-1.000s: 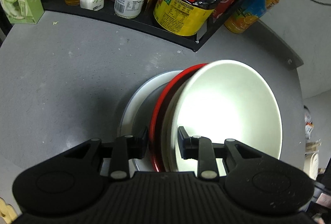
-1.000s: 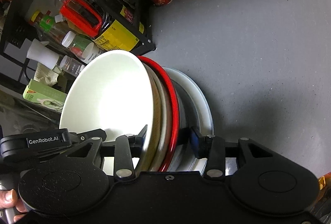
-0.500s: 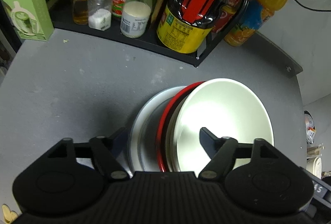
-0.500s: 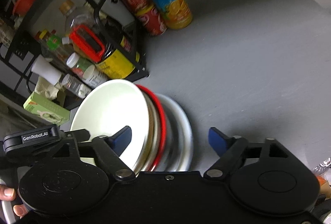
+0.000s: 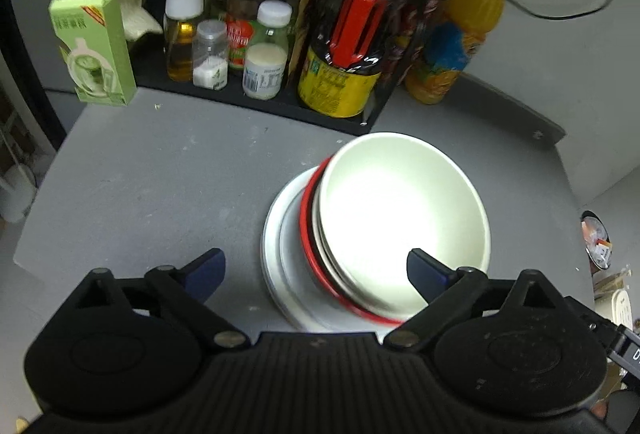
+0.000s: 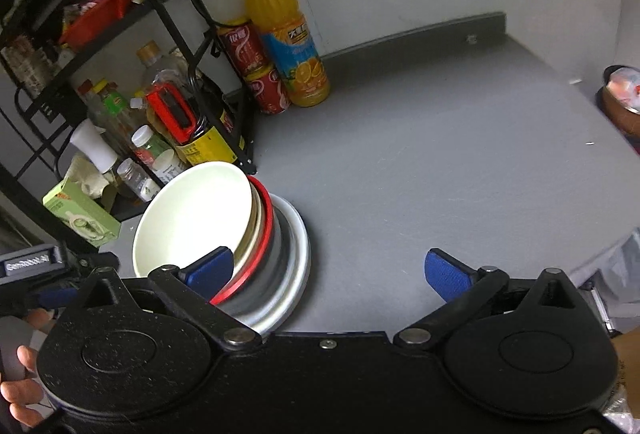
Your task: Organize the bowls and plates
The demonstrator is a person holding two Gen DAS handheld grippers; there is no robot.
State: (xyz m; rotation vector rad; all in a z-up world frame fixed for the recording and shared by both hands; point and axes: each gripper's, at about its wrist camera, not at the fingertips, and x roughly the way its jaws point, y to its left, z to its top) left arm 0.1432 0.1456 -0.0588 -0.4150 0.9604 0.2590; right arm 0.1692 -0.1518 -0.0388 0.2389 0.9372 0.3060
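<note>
Both grippers have let go and drawn back from the nested stack, glossy white bowl (image 5: 404, 218) in red-rimmed bowl (image 5: 310, 254) on white round plates (image 5: 276, 274), now resting on the grey counter (image 5: 160, 173), so stacking looks finished; left gripper (image 5: 316, 270) and right gripper (image 6: 328, 270) gape wide, holding nothing.

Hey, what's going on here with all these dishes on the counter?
A person holds a hand-held gripper in each hand over a stack of dishes: a white bowl nested in a red-rimmed bowl on white plates, on the grey counter. The left hand-held gripper and the right hand-held gripper are both open, holding nothing.
</note>
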